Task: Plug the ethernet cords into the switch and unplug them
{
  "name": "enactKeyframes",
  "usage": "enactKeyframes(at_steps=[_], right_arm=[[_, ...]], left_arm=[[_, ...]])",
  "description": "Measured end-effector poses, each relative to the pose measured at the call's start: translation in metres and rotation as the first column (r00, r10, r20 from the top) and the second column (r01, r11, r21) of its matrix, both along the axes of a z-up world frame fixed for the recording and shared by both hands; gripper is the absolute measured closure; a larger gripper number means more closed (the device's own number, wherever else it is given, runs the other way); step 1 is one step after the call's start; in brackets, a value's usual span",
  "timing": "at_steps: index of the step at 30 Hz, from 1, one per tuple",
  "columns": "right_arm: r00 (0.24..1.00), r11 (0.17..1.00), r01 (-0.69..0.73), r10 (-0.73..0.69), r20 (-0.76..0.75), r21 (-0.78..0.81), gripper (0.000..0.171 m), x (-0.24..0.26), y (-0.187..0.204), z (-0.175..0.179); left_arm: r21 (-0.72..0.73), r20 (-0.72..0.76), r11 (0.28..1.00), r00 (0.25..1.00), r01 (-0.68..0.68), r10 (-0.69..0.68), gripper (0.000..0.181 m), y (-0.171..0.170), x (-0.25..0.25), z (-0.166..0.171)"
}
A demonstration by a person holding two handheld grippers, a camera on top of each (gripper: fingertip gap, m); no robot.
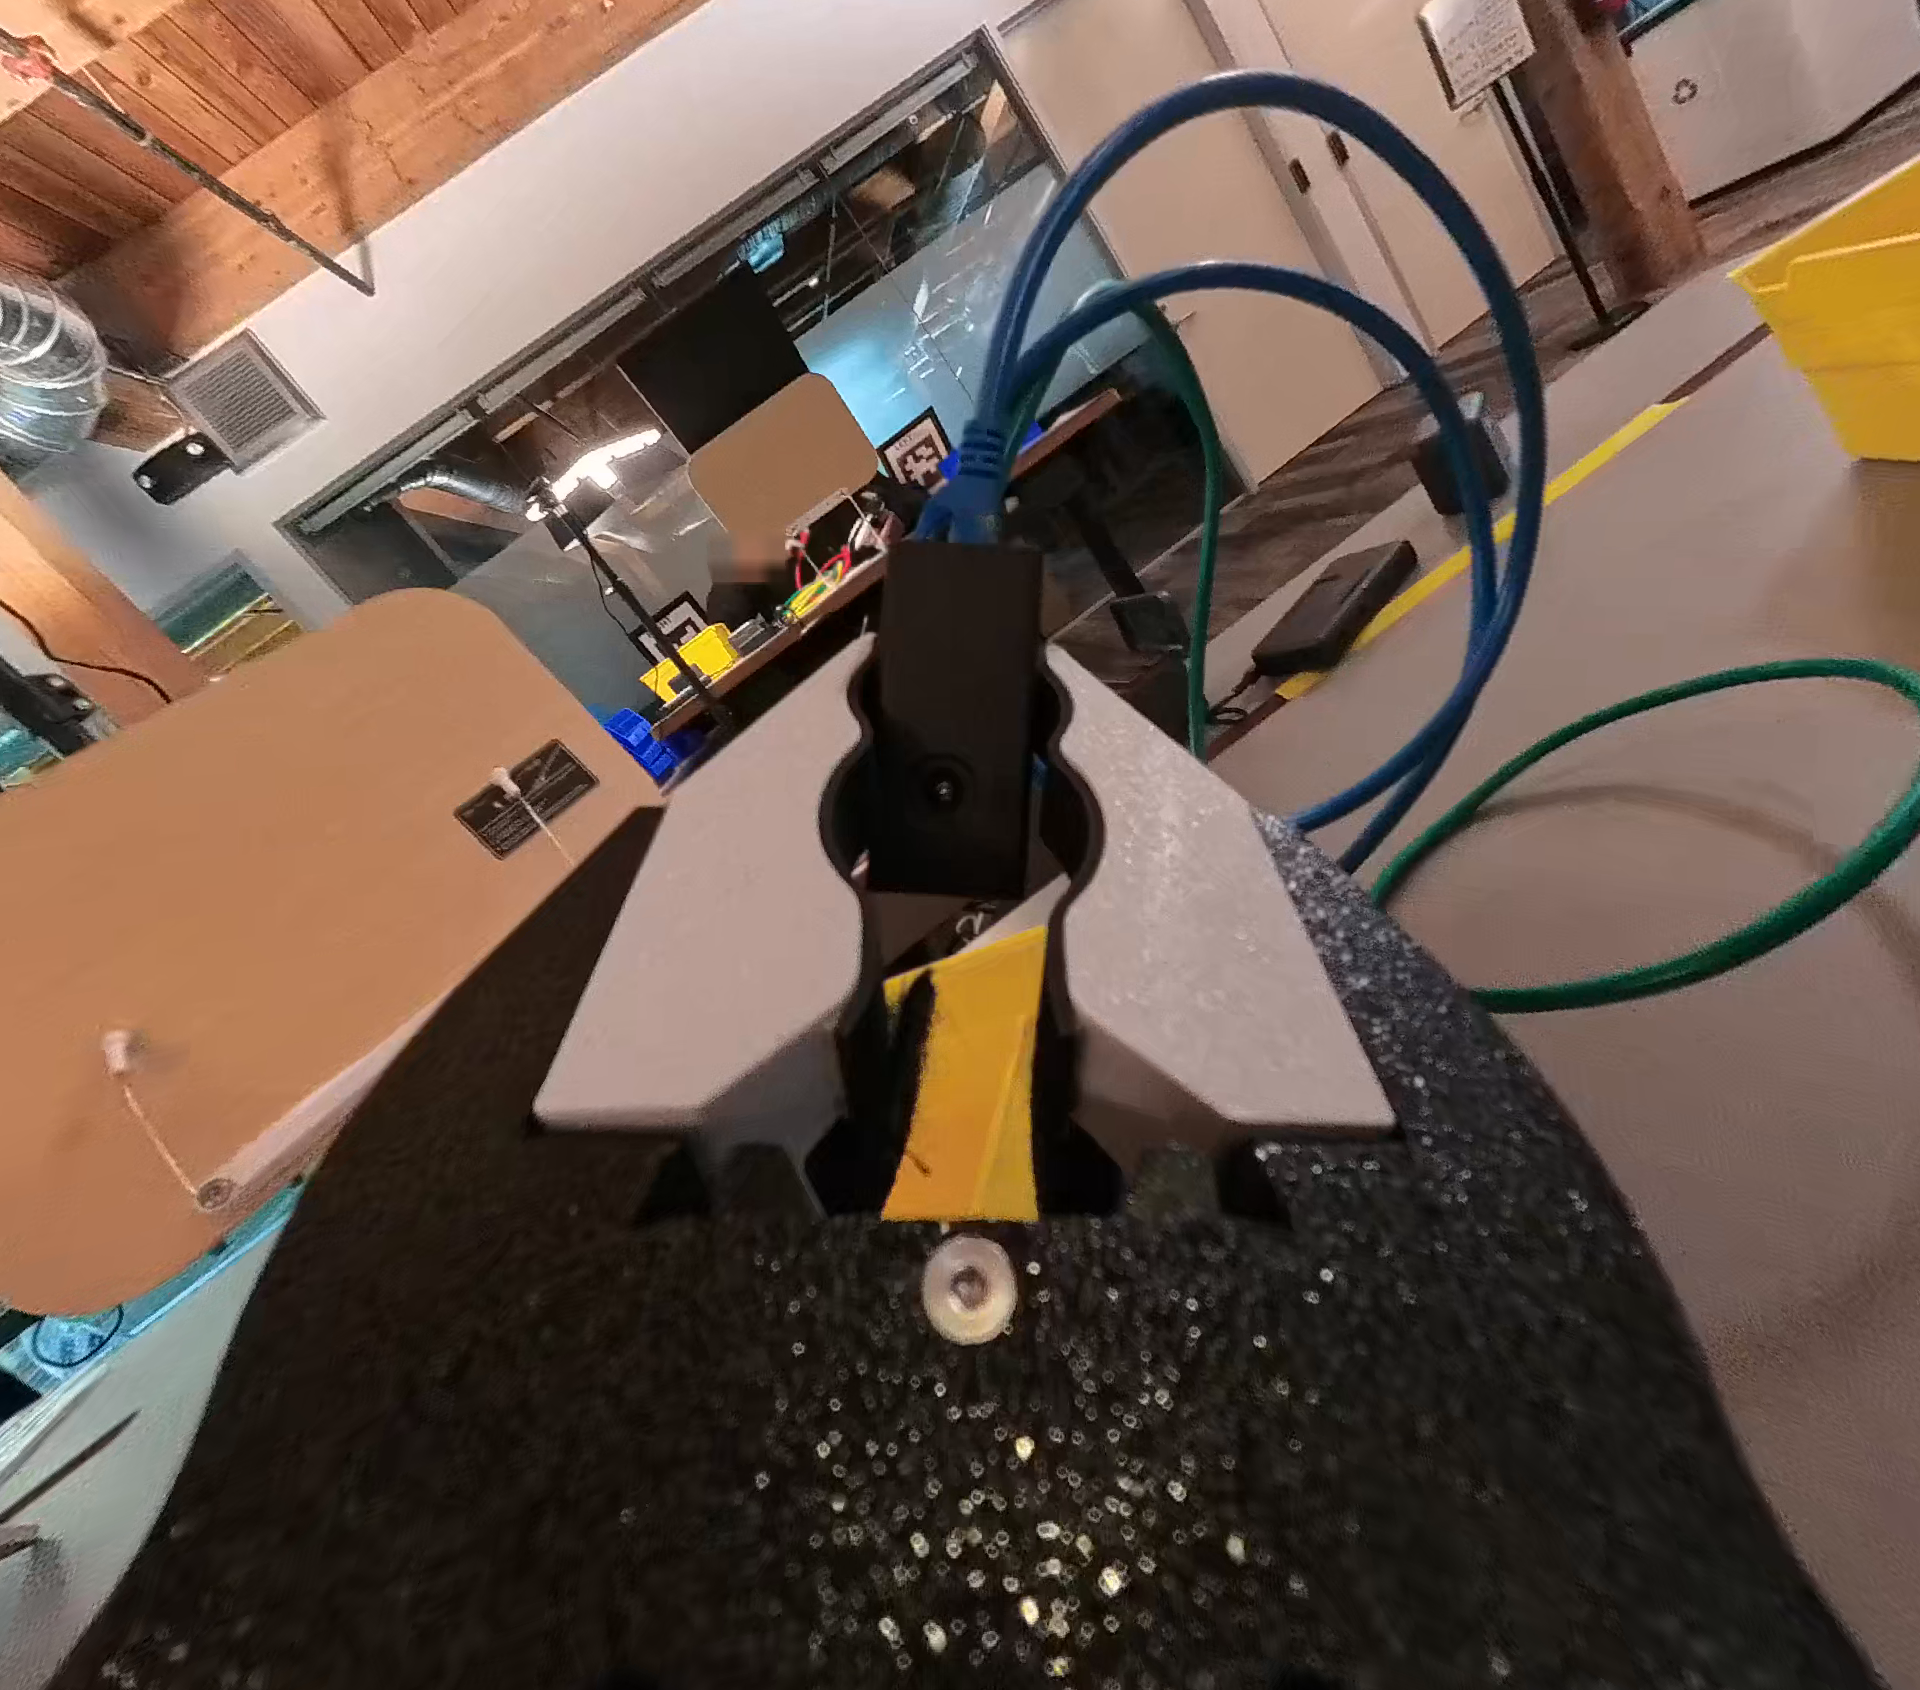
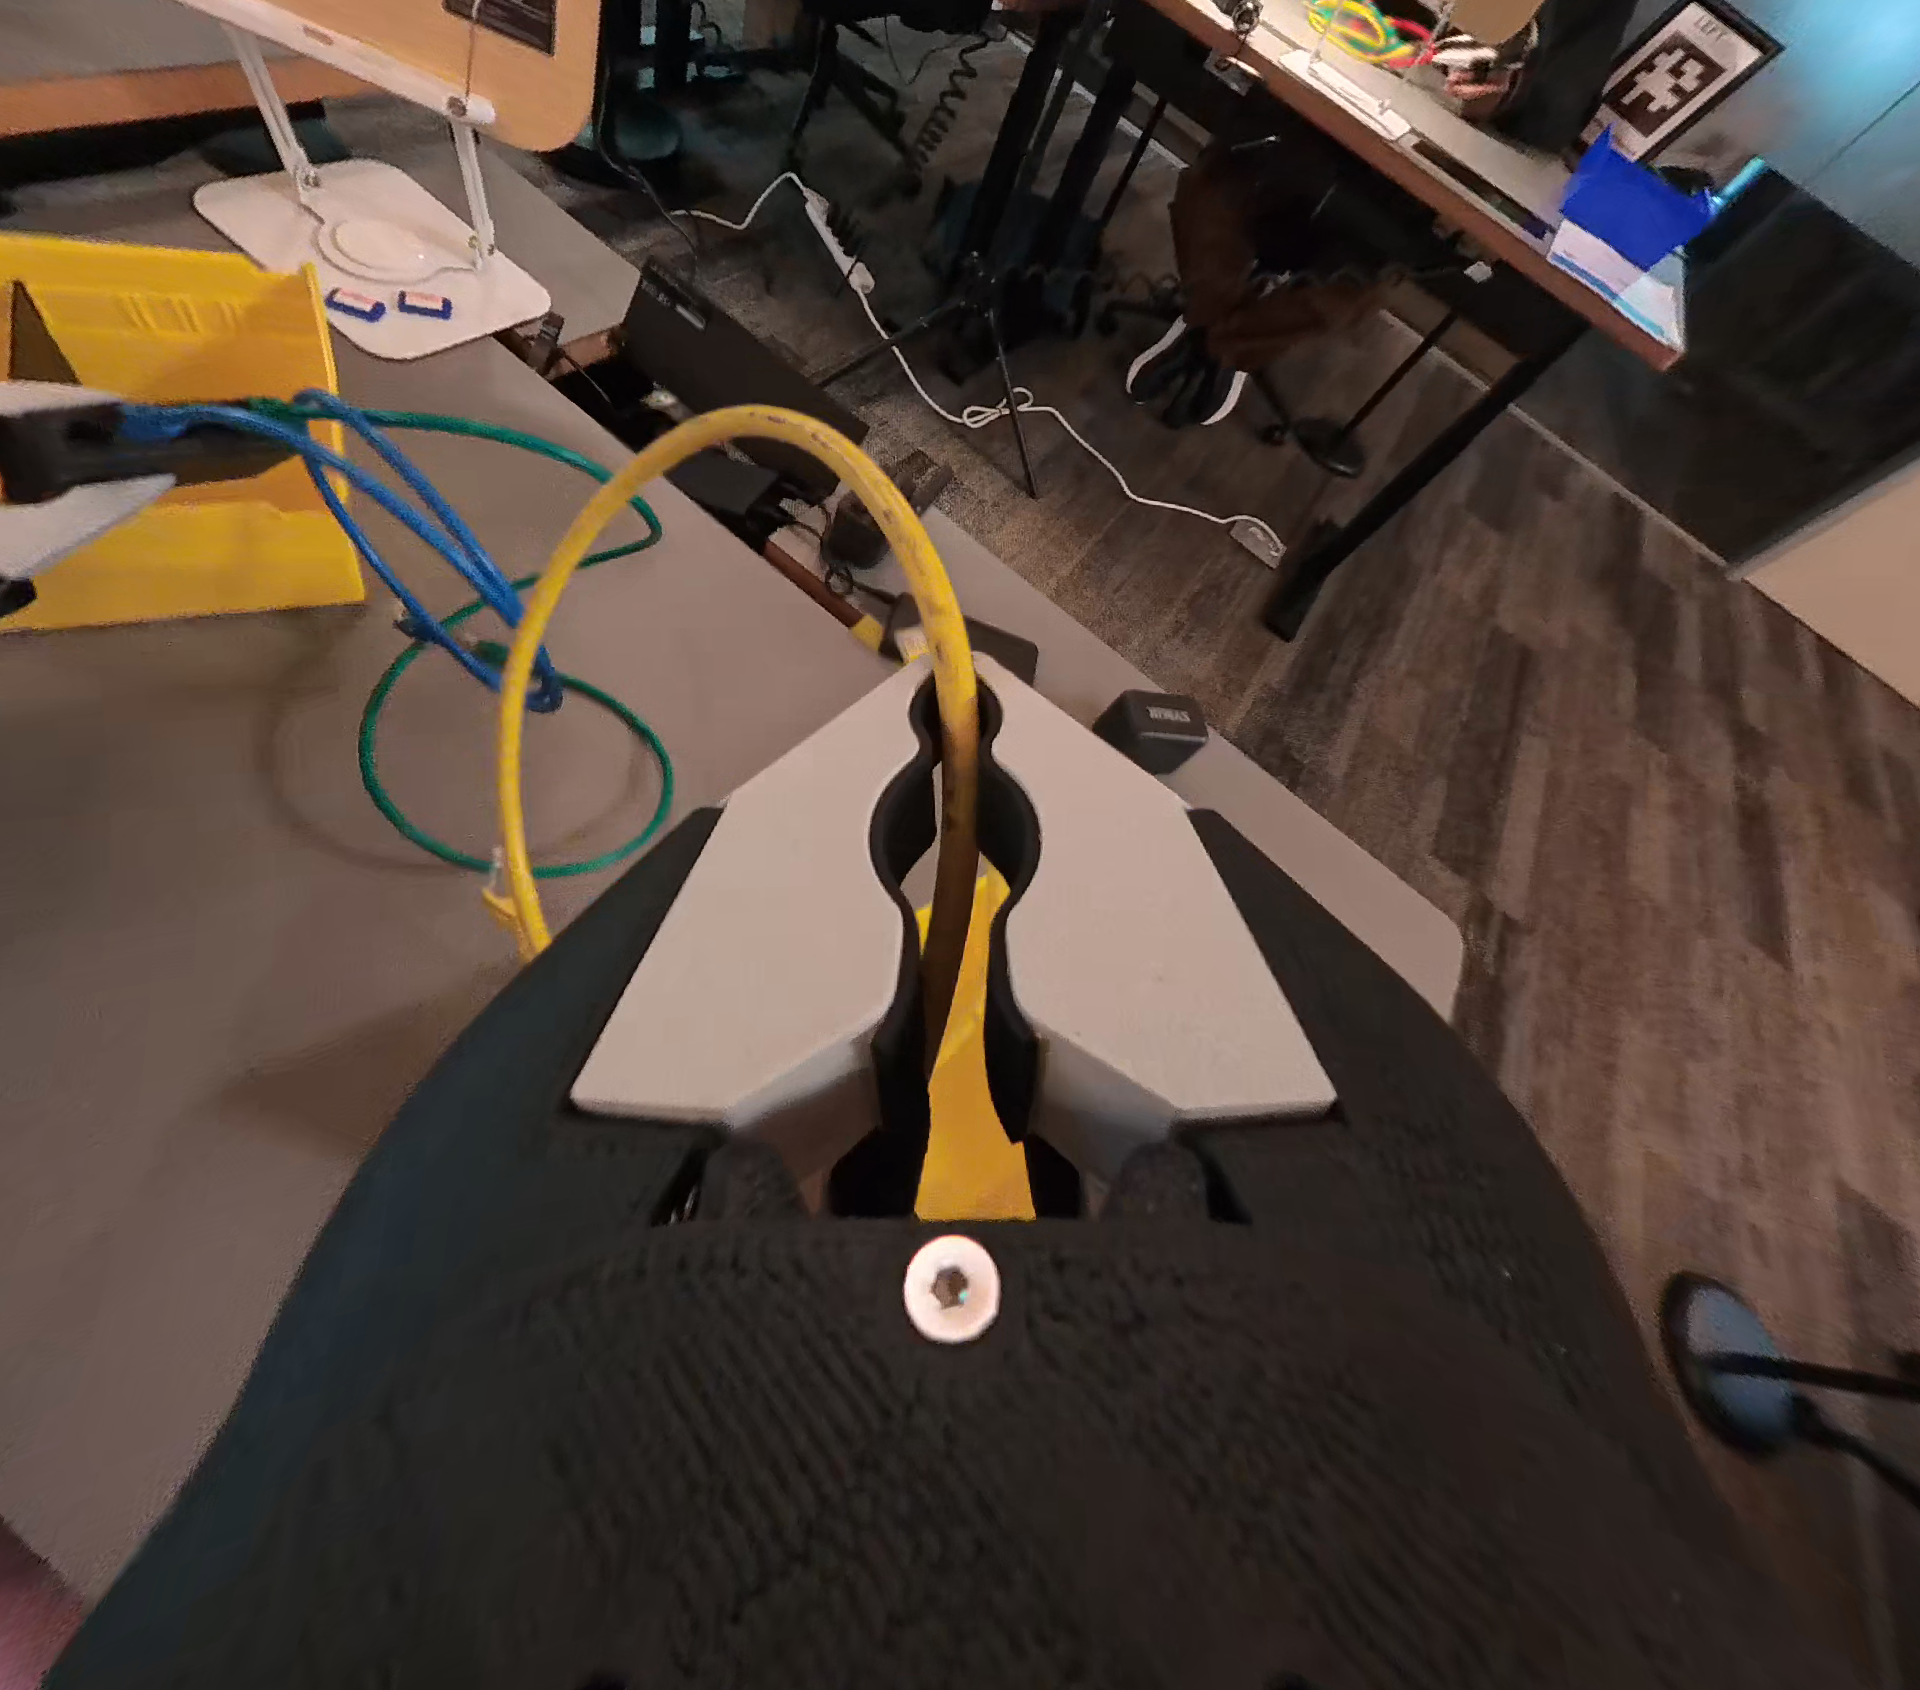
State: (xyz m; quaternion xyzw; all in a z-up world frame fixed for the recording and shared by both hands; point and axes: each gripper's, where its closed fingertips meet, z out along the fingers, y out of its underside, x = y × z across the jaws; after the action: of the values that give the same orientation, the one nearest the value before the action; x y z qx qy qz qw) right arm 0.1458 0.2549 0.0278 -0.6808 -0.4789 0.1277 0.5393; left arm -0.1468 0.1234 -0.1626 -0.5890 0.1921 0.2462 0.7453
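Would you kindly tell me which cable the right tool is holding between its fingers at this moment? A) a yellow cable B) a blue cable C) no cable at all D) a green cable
A: in the right wrist view the yellow cable runs down between the fingers of the right tool and loops out ahead, while the blue cables and green cable lie off to the side.

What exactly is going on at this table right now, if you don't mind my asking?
A person is working with two handheld tongs on ethernet cords. The left tongs are shut on a small black switch, held up off the grey table, with blue cords and a green cord plugged into its far end. The right tongs are shut on a yellow cord, which arcs up and back down towards the table; it is not plugged in yet.
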Motion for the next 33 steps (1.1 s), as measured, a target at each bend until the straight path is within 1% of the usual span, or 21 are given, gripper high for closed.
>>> enactKeyframes(at_steps=[3,5,9,14,17,22,24,28,31,33], right_arm=[[0.999,1.000,0.010,-0.011,0.045,0.022,0.171,0.027,-0.006,-0.005],[0.997,0.999,0.027,-0.030,0.076,0.037,0.171,0.043,-0.008,-0.016],[0.991,0.995,0.056,-0.066,0.118,0.086,0.171,0.072,-0.009,-0.046],[0.995,0.994,0.033,-0.043,0.092,0.104,0.171,0.088,-0.016,-0.091],[0.995,0.996,-0.022,0.013,0.096,0.085,0.171,0.090,-0.028,-0.120],[0.986,0.995,-0.082,0.089,0.140,-0.055,0.171,0.100,-0.038,-0.172],[0.978,0.991,-0.095,0.111,0.178,-0.100,0.171,0.102,-0.038,-0.189],[0.944,0.989,-0.043,0.087,0.318,-0.142,0.171,0.106,-0.028,-0.221],[0.897,0.993,0.003,0.048,0.438,-0.115,0.171,0.105,-0.014,-0.241],[0.840,0.997,0.061,-0.028,0.542,-0.043,0.171,0.109,0.003,-0.252]], left_arm=[[-0.013,-0.028,1.000,1.000,0.003,-0.003,0.159,0.002,0.004,-0.006],[-0.017,-0.035,1.000,0.999,0.014,-0.014,0.159,0.003,0.007,-0.009],[-0.035,-0.034,0.999,0.999,0.029,-0.030,0.159,0.005,0.011,-0.014],[-0.052,-0.049,0.998,0.998,0.043,-0.046,0.159,0.007,0.016,-0.020],[-0.063,-0.058,0.997,0.997,0.052,-0.056,0.159,0.008,0.019,-0.024],[-0.083,-0.084,0.994,0.994,0.066,-0.073,0.158,0.010,0.025,-0.031],[-0.090,-0.090,0.993,0.993,0.072,-0.081,0.159,0.011,0.028,-0.033],[-0.106,-0.103,0.991,0.990,0.086,-0.097,0.159,0.014,0.034,-0.039],[-0.121,-0.111,0.988,0.988,0.095,-0.108,0.159,0.015,0.038,-0.045],[-0.129,-0.118,0.987,0.986,0.100,-0.116,0.159,0.016,0.041,-0.048]])
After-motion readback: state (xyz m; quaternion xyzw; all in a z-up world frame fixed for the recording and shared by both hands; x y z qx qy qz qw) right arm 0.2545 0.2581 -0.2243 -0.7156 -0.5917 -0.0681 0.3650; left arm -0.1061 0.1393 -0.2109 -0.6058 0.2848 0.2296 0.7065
